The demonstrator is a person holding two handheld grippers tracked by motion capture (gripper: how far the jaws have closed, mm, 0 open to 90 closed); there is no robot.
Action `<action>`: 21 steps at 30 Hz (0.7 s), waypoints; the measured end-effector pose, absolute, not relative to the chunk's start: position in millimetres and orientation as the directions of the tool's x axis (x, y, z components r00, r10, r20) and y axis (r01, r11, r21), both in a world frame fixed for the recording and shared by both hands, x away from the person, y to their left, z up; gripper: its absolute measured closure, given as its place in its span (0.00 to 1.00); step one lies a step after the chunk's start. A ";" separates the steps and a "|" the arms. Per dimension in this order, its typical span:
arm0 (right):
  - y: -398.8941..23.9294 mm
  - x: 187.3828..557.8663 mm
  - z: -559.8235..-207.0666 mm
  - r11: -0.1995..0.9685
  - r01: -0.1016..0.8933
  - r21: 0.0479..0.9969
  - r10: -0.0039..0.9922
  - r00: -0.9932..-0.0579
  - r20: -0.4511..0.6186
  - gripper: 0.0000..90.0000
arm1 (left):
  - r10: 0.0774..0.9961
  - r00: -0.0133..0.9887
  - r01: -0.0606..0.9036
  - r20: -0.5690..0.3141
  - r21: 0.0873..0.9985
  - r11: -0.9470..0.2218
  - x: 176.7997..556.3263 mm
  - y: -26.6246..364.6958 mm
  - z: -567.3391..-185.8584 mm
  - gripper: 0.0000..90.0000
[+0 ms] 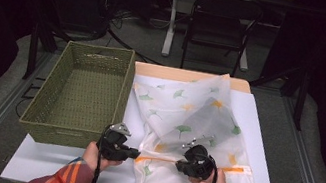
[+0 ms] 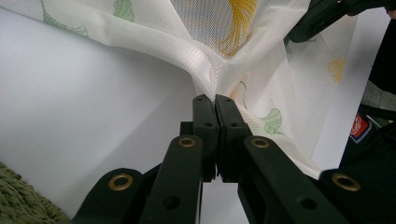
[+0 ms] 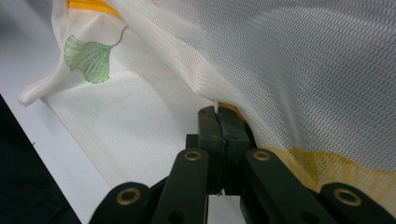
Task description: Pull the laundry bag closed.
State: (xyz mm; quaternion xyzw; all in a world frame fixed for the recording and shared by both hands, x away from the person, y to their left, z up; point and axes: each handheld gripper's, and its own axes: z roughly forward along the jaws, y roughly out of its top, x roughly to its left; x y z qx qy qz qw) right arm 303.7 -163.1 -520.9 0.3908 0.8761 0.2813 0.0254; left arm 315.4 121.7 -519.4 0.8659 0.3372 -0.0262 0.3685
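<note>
A woven green basket [image 1: 84, 93] sits on the counter [image 1: 254, 138], and everything else lies to its right. Just off the basket's near right corner, the left hand-held gripper [image 1: 132, 154] points rightward and is clamped on the near left edge of the white mesh laundry bag [image 1: 186, 121]; in the left gripper view its jaws are pressed together with a pinch of the bag's fabric [image 2: 219, 70] bunched at their tips. The bag, printed with green and yellow leaves, spreads over the counter right of the basket, its far part rumpled. Farther right, the right hand-held gripper [image 1: 181, 165] faces left toward the first, and it too is closed on the bag, gripping the mesh [image 3: 280, 70] beside the orange zipper band [image 1: 233, 169] along the near edge.
</note>
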 end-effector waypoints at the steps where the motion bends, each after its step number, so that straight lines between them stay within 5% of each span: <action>1: -163.0 303.0 -520.7 0.533 0.672 0.515 0.700 -0.691 0.177 1.00 | 0.567 0.769 0.606 -0.294 0.615 -0.504 315.6 121.6 -519.5 0.99; 21: -167.5 292.4 -517.8 0.520 0.671 0.529 0.713 -0.682 0.163 1.00 | 0.562 0.770 0.608 -0.302 0.614 -0.503 315.1 122.2 -519.7 0.99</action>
